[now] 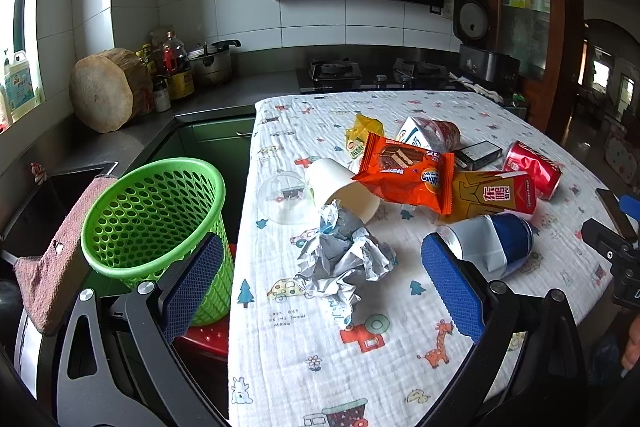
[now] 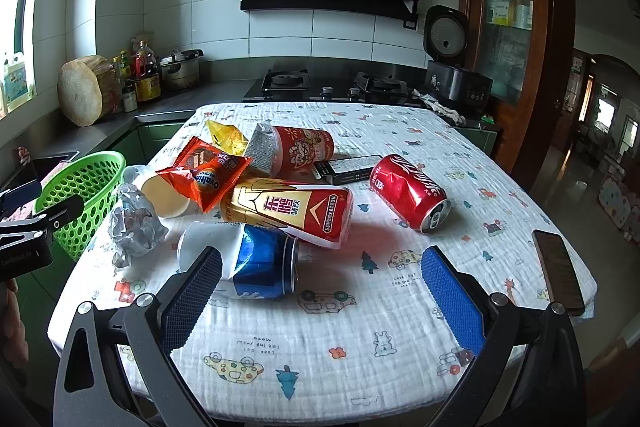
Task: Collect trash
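Observation:
A pile of trash lies on a table with a patterned white cloth [image 1: 360,367] [image 2: 360,367]. It holds a crumpled paper ball [image 1: 340,259] [image 2: 134,223], a paper cup [image 1: 340,187] [image 2: 164,195], an orange snack wrapper [image 1: 408,171] [image 2: 204,175], a gold and red drink carton [image 1: 496,193] [image 2: 292,211], a blue and white can [image 1: 492,243] [image 2: 256,259] and a red cola can [image 1: 532,167] [image 2: 408,191]. A green mesh basket [image 1: 156,219] [image 2: 80,195] stands left of the table. My left gripper [image 1: 322,291] is open above the near table edge, in front of the paper ball. My right gripper [image 2: 320,299] is open in front of the blue can.
A phone [image 2: 558,271] lies at the table's right edge. A black box [image 1: 478,155] [image 2: 348,169], a red cup [image 2: 296,149] and a yellow wrapper [image 1: 362,135] [image 2: 226,137] lie behind the pile. A kitchen counter with sink [image 1: 60,195], stove [image 1: 372,75] and rice cooker [image 2: 452,67] surrounds the table.

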